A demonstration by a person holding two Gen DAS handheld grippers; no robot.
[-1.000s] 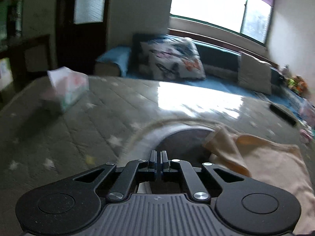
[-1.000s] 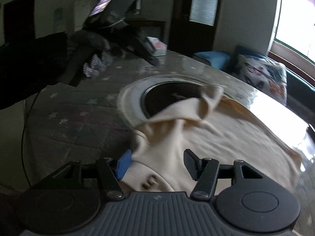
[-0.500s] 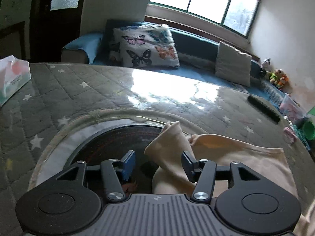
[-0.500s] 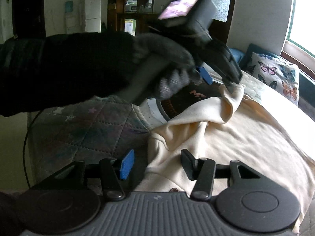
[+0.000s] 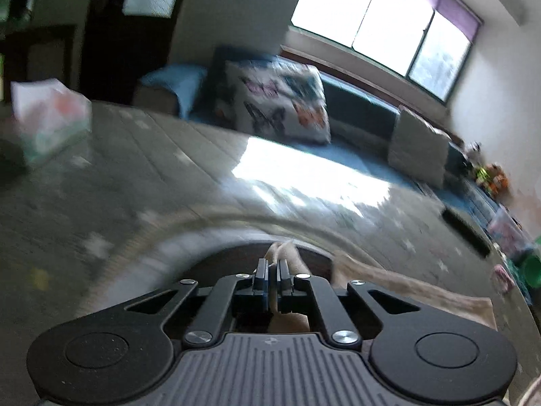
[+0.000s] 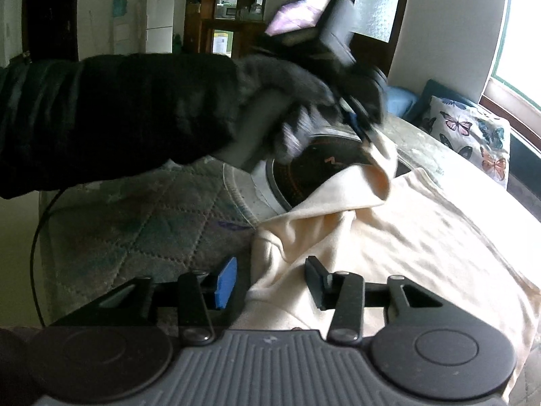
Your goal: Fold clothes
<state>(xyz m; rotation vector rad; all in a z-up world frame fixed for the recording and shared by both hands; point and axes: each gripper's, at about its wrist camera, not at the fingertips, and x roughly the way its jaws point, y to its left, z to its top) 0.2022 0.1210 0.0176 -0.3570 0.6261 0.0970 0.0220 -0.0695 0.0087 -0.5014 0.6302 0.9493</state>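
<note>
Since half a second ago our left tool (image 5: 272, 272) has pinched shut on the shirt's (image 6: 405, 237) sleeve (image 6: 341, 193), lifting it off the desk (image 6: 135, 223). Our right tool (image 6: 270, 279) gapes empty over the collar. The thin pinch could slip, dropping the sleeve.

- Left wrist view smears all over: the tissue box (image 5: 50, 120) at the left is a soft blob, print unreadable.
- The cream garment (image 5: 389, 280) runs under the left gripper (image 5: 272, 272) body, most of it hidden.
- Right wrist view: the gloved hand (image 6: 287, 101) blurs, covering part of the dark round cooktop (image 6: 324, 169).
- The garment's near edge vanishes beneath the right gripper (image 6: 270, 282).
- Small colourful things (image 5: 490, 174) by the sofa: too blurred to tell.
</note>
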